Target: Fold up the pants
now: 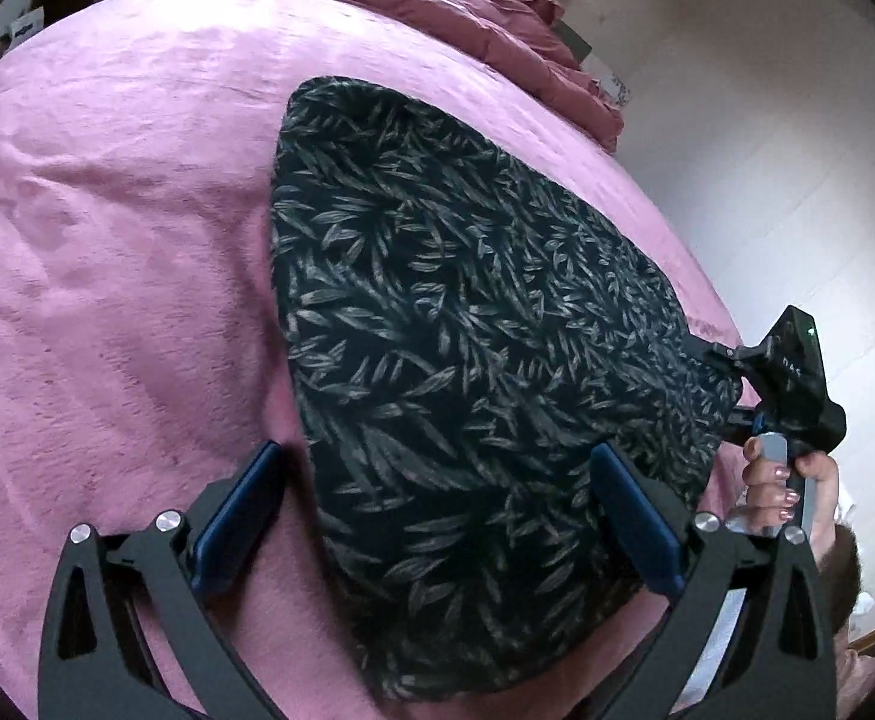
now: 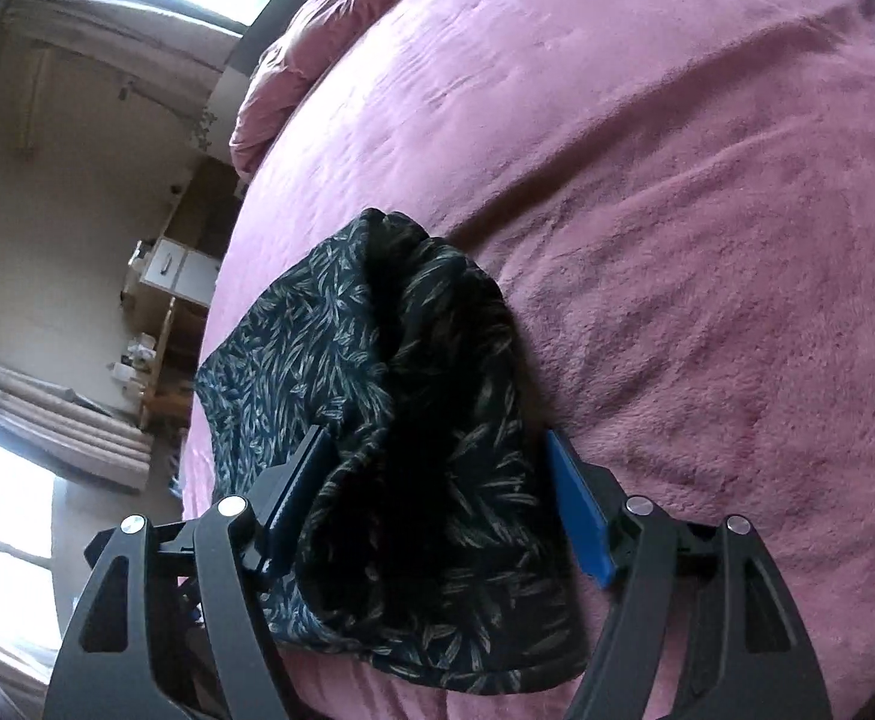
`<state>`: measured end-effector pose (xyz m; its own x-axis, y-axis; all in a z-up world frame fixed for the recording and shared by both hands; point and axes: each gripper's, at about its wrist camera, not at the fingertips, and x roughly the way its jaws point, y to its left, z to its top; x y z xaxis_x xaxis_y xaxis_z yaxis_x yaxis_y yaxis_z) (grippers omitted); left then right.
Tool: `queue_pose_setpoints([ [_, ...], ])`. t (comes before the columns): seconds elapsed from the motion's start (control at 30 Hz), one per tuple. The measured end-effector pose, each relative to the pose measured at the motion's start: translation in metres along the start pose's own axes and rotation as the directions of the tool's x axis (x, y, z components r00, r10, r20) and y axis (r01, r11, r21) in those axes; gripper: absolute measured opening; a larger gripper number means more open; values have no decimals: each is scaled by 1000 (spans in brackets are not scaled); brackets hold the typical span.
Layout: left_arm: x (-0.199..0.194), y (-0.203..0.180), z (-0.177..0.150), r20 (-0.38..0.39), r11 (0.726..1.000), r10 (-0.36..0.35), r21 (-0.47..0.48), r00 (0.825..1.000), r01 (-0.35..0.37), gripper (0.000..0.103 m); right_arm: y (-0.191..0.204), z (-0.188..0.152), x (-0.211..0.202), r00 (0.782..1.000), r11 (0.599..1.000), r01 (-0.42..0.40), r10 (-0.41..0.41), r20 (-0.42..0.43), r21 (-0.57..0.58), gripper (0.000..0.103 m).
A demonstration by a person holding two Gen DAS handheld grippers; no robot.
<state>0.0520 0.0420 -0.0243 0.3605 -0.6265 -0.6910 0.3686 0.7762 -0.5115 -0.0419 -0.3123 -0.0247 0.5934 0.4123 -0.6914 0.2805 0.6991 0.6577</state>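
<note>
- Left wrist view: left gripper (image 1: 437,516) spread wide over the pants (image 1: 467,324), which lie folded at frame centre on the bed (image 1: 107,240); right gripper (image 1: 731,387) sits at their right edge, state unclear
- Right wrist view: right gripper (image 2: 437,504) spread, straddling bunched pants (image 2: 389,420) at lower centre; pinch all layers together
- Pants: thin, leaf-printed, limp; bed: pink plush

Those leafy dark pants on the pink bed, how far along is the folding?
Already done: the pants lie flat on the pink blanket as one compact dark panel. In hand: the left gripper is open over the near edge, and the right gripper straddles a bunched end, also open. Left: probably another fold and some smoothing.
</note>
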Motion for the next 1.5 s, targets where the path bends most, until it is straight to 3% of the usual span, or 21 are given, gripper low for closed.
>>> queue_pose_setpoints([
  [0.27, 7, -16, 3, -32, 999, 28, 44, 999, -26, 101, 18, 6, 19, 998, 992, 39, -44, -39, -120, 74],
  [0.4, 9, -24, 2, -32, 999, 9, 33, 999, -8, 95, 22, 4, 18, 999, 991, 25, -30, -33, -133, 55],
  [0.6, 3, -34, -2, 20, 996, 73, 39, 997, -74, 62, 40, -3, 12, 998, 975, 57, -52, 26, -215, 43],
  [0.67, -3, -37, -2, 40, 993, 98, 54, 994, -100, 45, 45, -7, 7, 997, 965, 68, -56, 56, -254, 41],
  [0.73, -9, -50, -2, 68, 982, 143, 115, 987, -150, 39, 51, -11, 3, 995, 953, 76, -55, 79, -293, 39],
  [0.87, -17, -64, -8, 98, 955, 194, 207, 976, -211, 35, 53, -10, 0, 996, 948, 57, -31, 87, -313, 37],
  [1.07, -34, -64, -9, 159, 962, 171, 186, 972, -200, 32, 61, -11, -13, 991, 932, 10, 40, 128, -363, 35],
  [1.37, -56, -93, -18, 274, 920, 200, 278, 941, -276, 31, 73, -14, -17, 984, 906, 2, 74, 162, -423, 34],
  [1.5, -64, -94, -22, 300, 919, 198, 274, 933, -283, 31, 76, -18, -17, 983, 904, -13, 91, 162, -427, 34],
])
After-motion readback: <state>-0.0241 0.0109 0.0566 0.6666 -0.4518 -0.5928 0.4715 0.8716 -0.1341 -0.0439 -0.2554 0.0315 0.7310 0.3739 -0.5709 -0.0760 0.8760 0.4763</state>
